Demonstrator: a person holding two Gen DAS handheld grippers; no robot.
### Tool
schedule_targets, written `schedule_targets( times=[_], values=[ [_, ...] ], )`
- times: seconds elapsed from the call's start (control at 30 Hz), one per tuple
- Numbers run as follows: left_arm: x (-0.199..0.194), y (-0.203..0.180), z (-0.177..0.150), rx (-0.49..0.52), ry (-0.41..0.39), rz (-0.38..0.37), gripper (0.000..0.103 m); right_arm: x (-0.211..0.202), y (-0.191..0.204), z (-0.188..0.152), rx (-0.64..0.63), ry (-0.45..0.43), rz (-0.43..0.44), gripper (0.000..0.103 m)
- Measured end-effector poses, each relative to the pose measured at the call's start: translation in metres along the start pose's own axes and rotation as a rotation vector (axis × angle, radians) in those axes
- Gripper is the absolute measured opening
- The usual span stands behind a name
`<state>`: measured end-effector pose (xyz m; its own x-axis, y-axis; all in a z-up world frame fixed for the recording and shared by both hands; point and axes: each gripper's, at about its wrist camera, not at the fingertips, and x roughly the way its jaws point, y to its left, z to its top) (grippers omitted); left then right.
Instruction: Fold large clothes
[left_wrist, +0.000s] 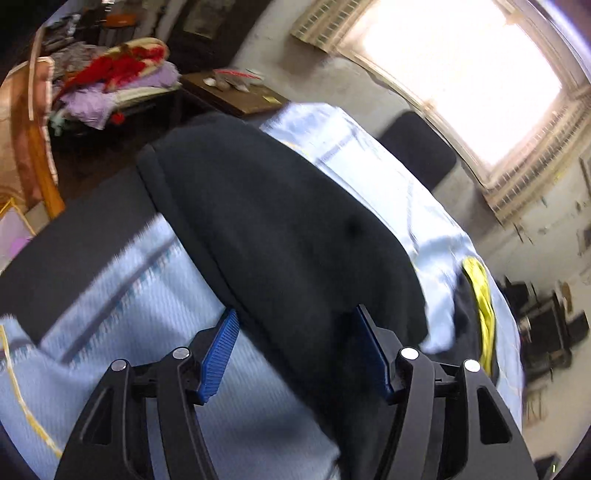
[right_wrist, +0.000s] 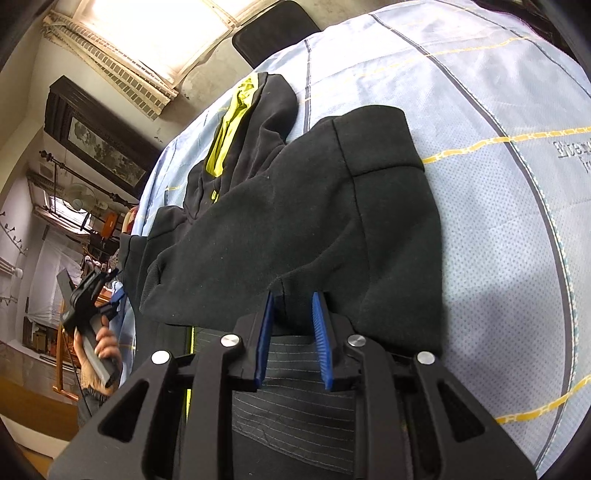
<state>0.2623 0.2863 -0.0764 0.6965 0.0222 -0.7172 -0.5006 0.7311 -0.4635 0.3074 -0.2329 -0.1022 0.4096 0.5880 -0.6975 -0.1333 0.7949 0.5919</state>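
Only the right wrist view shows right fingers pinching the black hoodie; left fingers spread.

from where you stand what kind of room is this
Most likely a lived-in bedroom at home. A black hoodie lies on a pale blue checked bedsheet, clothes and bedding are heaped on a cot in the corner, and a framed picture hangs beside the window.
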Motion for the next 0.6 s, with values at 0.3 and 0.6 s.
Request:
schedule_targets(
  times=[0.3, 0.6],
  values=[
    [-0.036, 0.015, 0.009, -0.020, -0.124, -0.049, 0.011, 0.002, 0.000, 0.002, 0.000, -0.002, 0.005, 0.023],
    [-0.093, -0.013, 0.003, 0.065, -0.230, -0.038, 0.010, 0.002, -0.001, 0.003, 0.001, -0.002, 0.008, 0.023]
  ],
)
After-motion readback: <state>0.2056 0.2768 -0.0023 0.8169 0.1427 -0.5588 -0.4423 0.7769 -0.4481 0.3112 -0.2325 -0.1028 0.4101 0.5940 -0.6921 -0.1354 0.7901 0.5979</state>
